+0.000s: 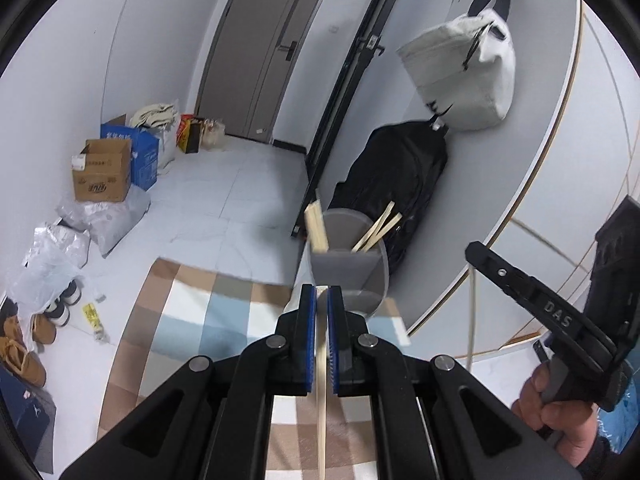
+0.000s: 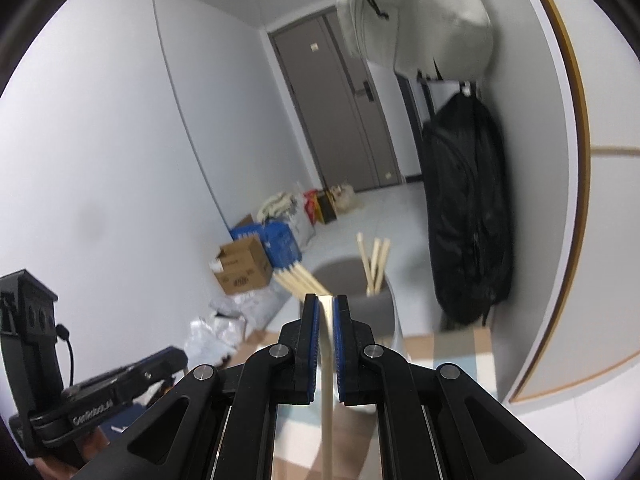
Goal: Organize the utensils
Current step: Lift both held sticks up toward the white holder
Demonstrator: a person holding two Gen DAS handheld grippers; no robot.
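- Left wrist view: the left gripper (image 1: pixel 322 292) is clenching a pale wooden chopstick (image 1: pixel 321 384) between its blue-lined jaws, the stick running lengthwise down the narrow gap and passing out below toward the bottom of the picture.
- Just beyond the jaw tips a grey utensil holder (image 1: pixel 350 268) is standing on the checked cloth (image 1: pixel 192 320) of the surface, with more chopsticks (image 1: pixel 378 230) leaning in its far compartment and another bundle (image 1: pixel 316 228) sticking up at its left rim.
- At the right edge a hand (image 1: pixel 560 412) is gripping the handle of the other gripper.
- Right wrist view: the right gripper (image 2: pixel 326 300) is also grasping a single chopstick (image 2: pixel 327 392), its top end sitting level with the jaw tips and its length dropping down between the pads.
- The grey holder (image 2: pixel 380 304) is lying straight ahead, just past the jaws, with upright chopsticks (image 2: pixel 376 260) in it and a slanted bundle (image 2: pixel 298 278) at its left rim.
- The left gripper's body (image 2: pixel 100 392) is showing at the lower left.
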